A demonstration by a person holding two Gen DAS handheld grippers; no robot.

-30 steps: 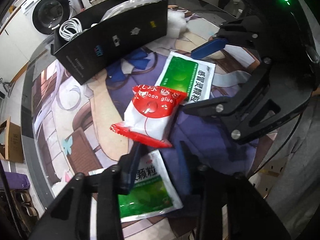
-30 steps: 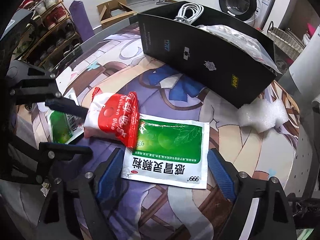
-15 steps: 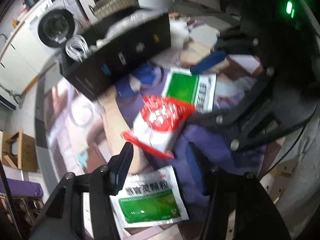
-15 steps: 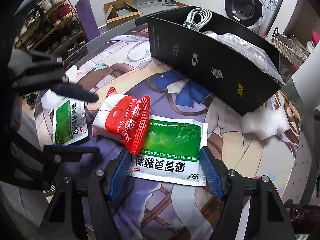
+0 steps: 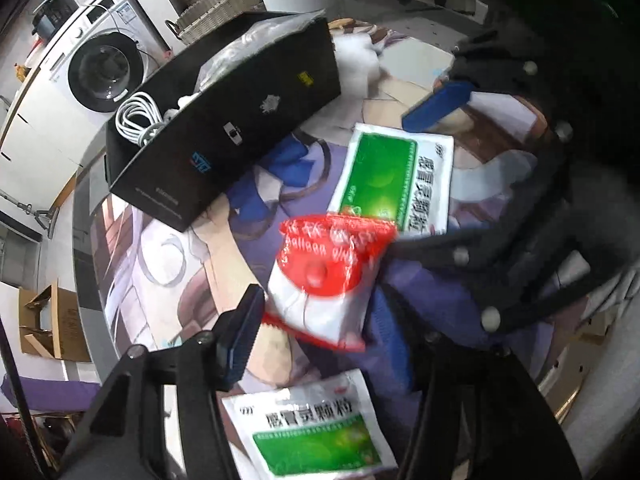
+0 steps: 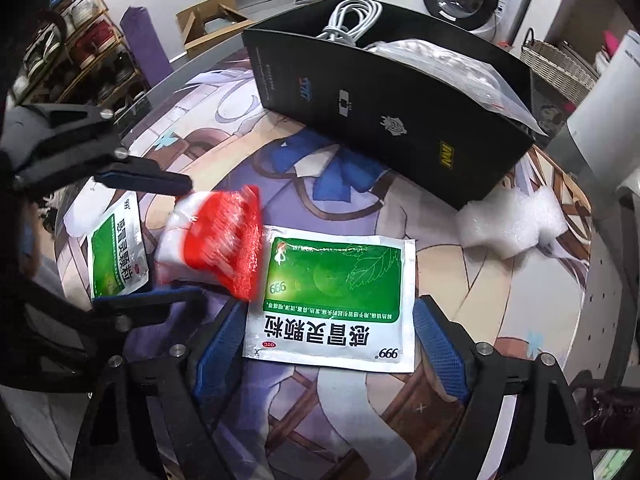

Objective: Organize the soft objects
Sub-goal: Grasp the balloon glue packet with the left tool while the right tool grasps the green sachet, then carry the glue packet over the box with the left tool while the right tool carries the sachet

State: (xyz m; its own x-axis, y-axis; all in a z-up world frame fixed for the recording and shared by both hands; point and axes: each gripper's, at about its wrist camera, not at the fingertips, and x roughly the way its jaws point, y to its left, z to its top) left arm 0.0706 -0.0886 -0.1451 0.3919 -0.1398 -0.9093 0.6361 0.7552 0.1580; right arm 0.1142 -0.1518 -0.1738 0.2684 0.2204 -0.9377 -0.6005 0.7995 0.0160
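Released from the left gripper (image 5: 320,344), whose jaws are opening around nothing, the small green sachet (image 5: 316,432) is lying below the blurred red-and-white packet (image 5: 328,276). Right gripper (image 6: 332,340) is opening, straddling the large green sachet (image 6: 332,296), pads clear; the black box (image 6: 400,120) is half hiding its contents.

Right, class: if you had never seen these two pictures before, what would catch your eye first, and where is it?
The bright red-and-white packet in the middle of the printed mat, with one edge overlapping the large green sachet that lies between the right hand-held gripper's fingers. Behind them stands a long black box holding a coiled white cable, and a smaller green sachet lies off to the left.
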